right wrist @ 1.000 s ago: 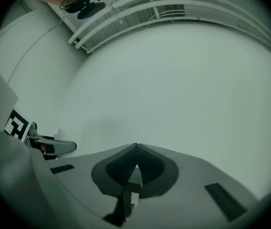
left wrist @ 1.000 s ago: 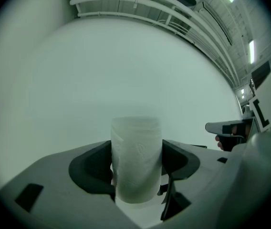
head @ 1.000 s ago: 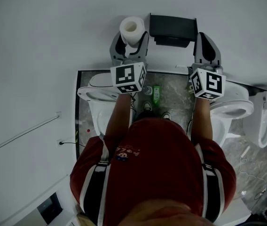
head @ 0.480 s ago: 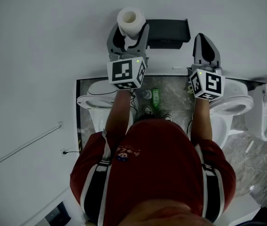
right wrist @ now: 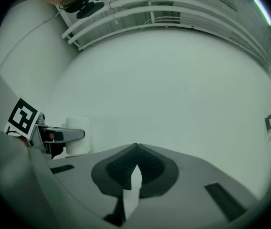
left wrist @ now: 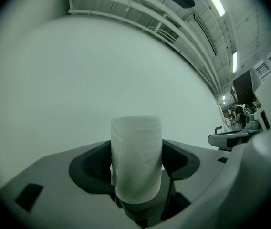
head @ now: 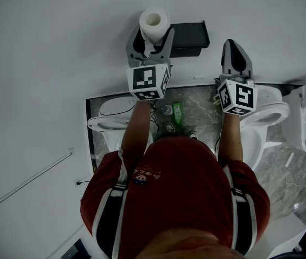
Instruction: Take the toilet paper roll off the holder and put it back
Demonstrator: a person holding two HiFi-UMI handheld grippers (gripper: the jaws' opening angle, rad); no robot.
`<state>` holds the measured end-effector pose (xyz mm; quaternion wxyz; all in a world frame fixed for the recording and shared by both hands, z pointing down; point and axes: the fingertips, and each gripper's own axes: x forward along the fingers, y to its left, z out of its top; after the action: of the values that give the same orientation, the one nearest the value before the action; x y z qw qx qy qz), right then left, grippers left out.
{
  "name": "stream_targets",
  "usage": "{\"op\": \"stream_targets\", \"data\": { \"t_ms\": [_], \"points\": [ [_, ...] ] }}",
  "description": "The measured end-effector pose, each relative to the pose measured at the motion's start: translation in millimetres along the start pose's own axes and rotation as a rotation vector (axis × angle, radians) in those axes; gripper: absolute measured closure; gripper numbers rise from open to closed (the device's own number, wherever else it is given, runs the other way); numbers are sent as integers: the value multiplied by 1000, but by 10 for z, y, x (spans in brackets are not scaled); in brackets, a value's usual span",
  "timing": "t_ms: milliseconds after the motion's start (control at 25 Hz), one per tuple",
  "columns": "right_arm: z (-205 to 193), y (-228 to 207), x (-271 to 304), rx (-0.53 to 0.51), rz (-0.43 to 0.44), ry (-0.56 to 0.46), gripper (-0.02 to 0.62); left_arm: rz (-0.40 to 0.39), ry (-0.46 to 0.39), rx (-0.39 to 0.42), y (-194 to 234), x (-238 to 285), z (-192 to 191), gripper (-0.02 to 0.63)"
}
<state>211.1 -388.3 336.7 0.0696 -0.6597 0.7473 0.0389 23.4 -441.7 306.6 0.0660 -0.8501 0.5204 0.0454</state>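
Two grippers in view; L gripper (left wrist: 136, 165) is clenched on the roll (head: 154, 21), dark pads (left wrist: 95, 170) pressing its sides from both flanks, jaws set wide w/ the roll filling the gap; roll stands upright betw. the jaws, its far end poking past the tips, hollow core facing the head cam; paper is white w/ a faint embossed mark. R gripper (right wrist: 135, 149) is clenched shut on nothing, tips meeting in a point, only a thin pale slit lower down betw. its pads; it hangs about level w/ the L one, well apart to the right, aimed at the wall (head: 45, 47). Roll is off the holder (head: 188, 34): held just left of that black box, which is fixed on the white wall betw. the two grippers; whether roll & box touch can't be told from the head view. Each gripper carries a marker cube: L cube (head: 148, 81), R cube (head: 237, 97); forearms run back to a person in a red shirt (head: 180, 188) w/ black & white side stripes. From the R gripper view, the L gripper shows at far left w/ the roll beside it against bare wall. Below, on grey marbled floor (head: 199, 104): a toilet (head: 112, 117) under the L arm, a second toilet (head: 266, 115) under the R arm, a third white fixture (head: 304, 120) at far right; a green bottle (head: 179, 111) sits betw. the first two.
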Motion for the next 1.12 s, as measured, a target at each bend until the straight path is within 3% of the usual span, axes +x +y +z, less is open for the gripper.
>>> {"op": "stream_targets", "data": {
  "t_ms": [560, 1120],
  "points": [
    [-97, -66, -20, 0, -28, 24, 588, -69, 56, -51, -98, 140, -317, 267],
    [-107, -94, -14, -6, -28, 30, 588, -59, 66, -38, -114, 164, -401, 266]
  ]
}}
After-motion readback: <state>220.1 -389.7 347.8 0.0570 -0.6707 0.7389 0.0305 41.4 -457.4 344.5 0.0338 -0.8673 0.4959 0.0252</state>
